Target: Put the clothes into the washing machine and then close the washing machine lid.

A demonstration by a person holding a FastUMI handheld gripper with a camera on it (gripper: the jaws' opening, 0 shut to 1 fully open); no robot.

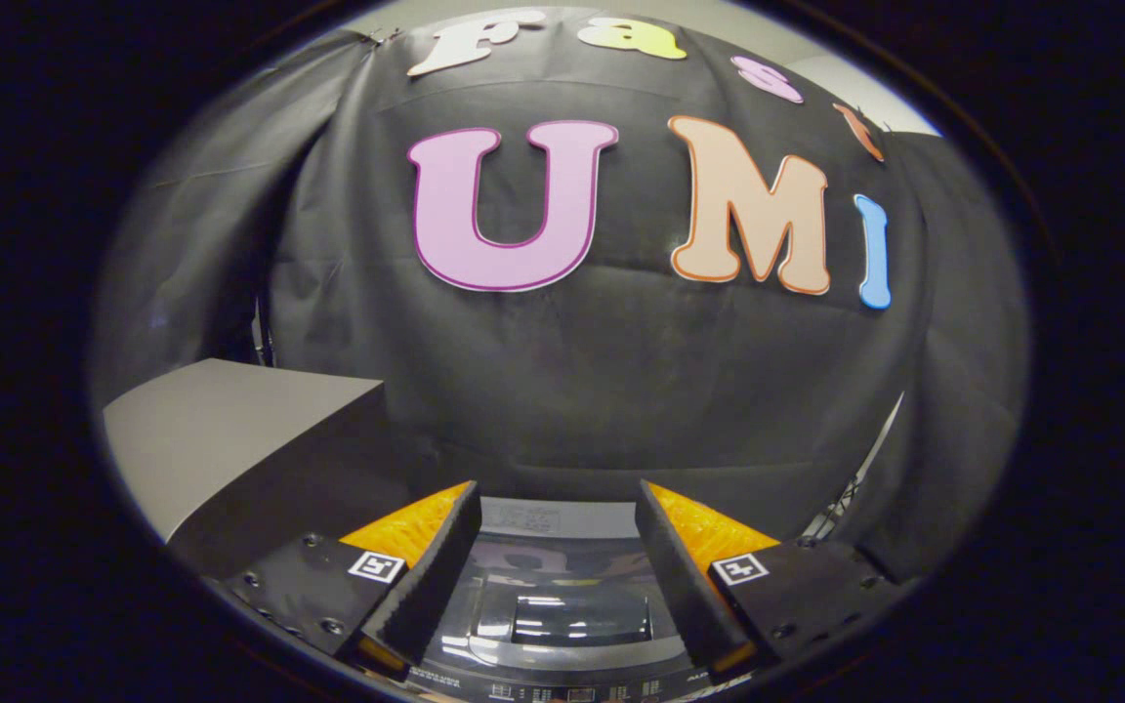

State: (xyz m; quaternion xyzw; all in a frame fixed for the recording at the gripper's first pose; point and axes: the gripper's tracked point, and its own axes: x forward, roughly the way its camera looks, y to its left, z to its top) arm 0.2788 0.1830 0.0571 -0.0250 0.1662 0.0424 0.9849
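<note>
Two fingers of the tool stand wide apart, holding nothing, above the washing machine, whose glossy lid looks shut. No clothes are visible; finding and gripping them probably comes next. A grey box sits left.

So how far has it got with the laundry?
The washing machine lies below the open fingers, and its glossy lid looks shut. The fingers hold nothing. Whether the clothes are inside, I cannot tell. If they are, the job looks finished; otherwise everything remains.
</note>
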